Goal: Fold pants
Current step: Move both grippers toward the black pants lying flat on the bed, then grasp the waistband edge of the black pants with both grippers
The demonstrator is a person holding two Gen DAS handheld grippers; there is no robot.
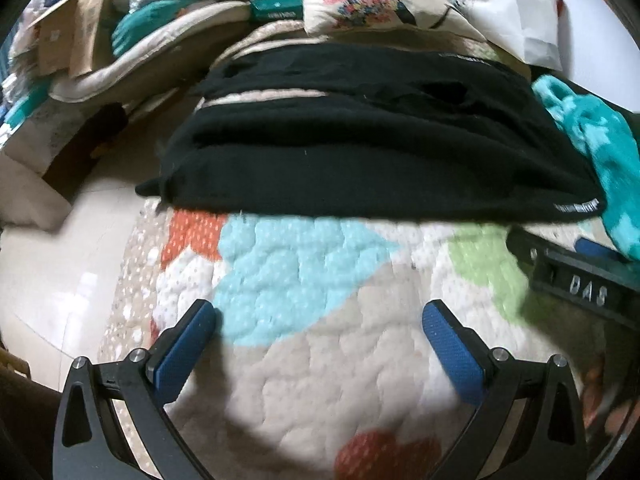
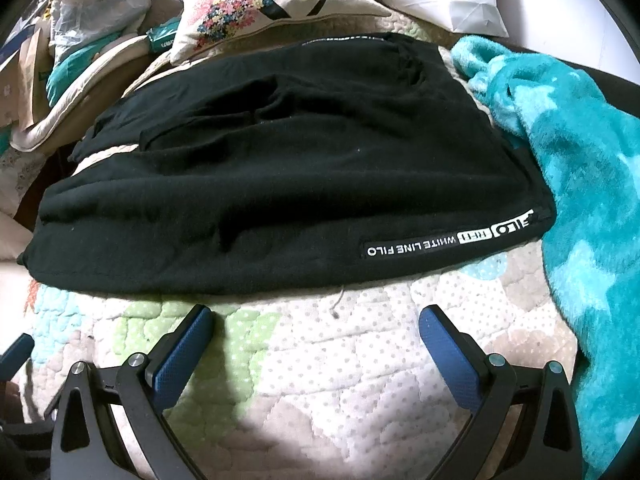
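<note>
Both claws, left claw (image 1: pixel 320 320) and right claw (image 2: pixel 316 326), hover spread wide and empty above the patchwork quilt (image 2: pixel 320 380), with folded black pants (image 2: pixel 280 184) lying just beyond them, a teal fleece blanket (image 2: pixel 592 200) crowding their right edge and a floral cushion (image 2: pixel 256 4) behind.

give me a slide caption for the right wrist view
Open right hand-held gripper hovers over the quilt before black pants, teal blanket alongside.

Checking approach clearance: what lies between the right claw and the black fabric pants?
Only bare pastel quilted bedspread separates right claw from black pants, per right wrist view.
</note>
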